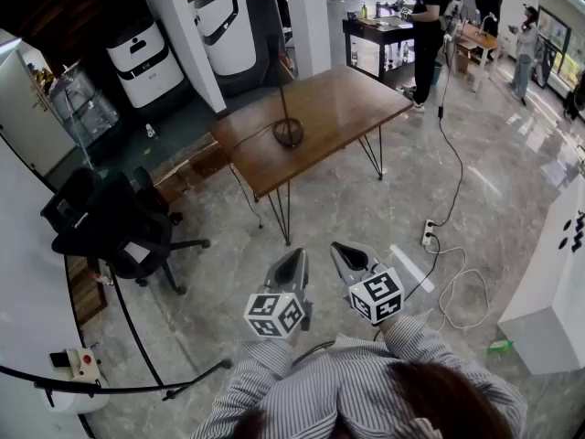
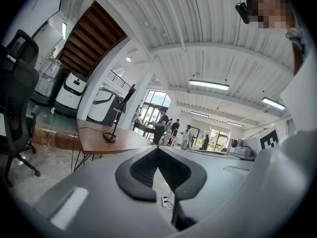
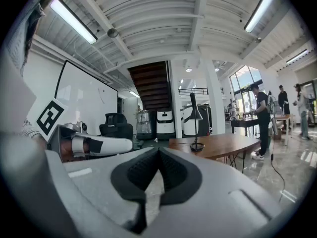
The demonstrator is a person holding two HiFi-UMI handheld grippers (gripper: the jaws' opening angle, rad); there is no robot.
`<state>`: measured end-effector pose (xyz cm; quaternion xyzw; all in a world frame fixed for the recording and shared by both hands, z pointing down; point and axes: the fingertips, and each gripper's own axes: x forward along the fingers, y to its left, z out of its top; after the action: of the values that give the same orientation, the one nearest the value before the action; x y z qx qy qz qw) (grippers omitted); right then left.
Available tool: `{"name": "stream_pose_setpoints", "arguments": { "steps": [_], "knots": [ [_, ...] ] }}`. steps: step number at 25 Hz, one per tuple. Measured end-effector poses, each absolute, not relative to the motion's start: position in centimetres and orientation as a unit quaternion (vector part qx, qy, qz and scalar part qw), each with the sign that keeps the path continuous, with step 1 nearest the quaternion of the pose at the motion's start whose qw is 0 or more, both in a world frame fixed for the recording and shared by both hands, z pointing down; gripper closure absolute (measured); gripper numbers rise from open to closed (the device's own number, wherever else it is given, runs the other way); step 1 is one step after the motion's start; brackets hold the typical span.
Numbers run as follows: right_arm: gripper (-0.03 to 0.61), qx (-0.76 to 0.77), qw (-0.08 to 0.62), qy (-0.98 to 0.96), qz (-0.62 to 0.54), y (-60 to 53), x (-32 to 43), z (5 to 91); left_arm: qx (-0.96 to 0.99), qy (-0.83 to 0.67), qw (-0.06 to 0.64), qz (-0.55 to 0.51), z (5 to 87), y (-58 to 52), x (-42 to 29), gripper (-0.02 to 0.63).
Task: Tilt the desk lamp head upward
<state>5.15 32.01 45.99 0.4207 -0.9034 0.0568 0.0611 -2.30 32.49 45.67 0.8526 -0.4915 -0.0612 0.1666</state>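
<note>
A black desk lamp stands on a brown wooden table [image 1: 338,108] across the room. Its round base [image 1: 288,133] sits near the table's left end and a thin stem rises from it. In the left gripper view, the lamp's base [image 2: 110,138] and dark head [image 2: 130,92] show far off. The right gripper view shows the lamp head [image 3: 195,111] hanging down over its base [image 3: 197,147]. My left gripper [image 1: 291,268] and right gripper [image 1: 345,254] are side by side near my chest, well short of the table. Both are shut with nothing between the jaws.
A black office chair [image 1: 110,222] stands at the left. A power strip [image 1: 427,234] with trailing cables lies on the marble floor right of the grippers. A white cabinet [image 1: 548,309] is at the right edge. People [image 1: 427,26] stand at a counter behind the table.
</note>
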Motion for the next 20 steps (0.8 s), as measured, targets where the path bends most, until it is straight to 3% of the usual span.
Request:
{"name": "stream_pose_setpoints", "arguments": {
  "steps": [20],
  "knots": [
    [0.577,0.399,0.068,-0.913,0.049,31.0,5.4,46.5,0.853,-0.488,0.178,-0.049,46.9,31.0,-0.8,0.624]
  ]
}}
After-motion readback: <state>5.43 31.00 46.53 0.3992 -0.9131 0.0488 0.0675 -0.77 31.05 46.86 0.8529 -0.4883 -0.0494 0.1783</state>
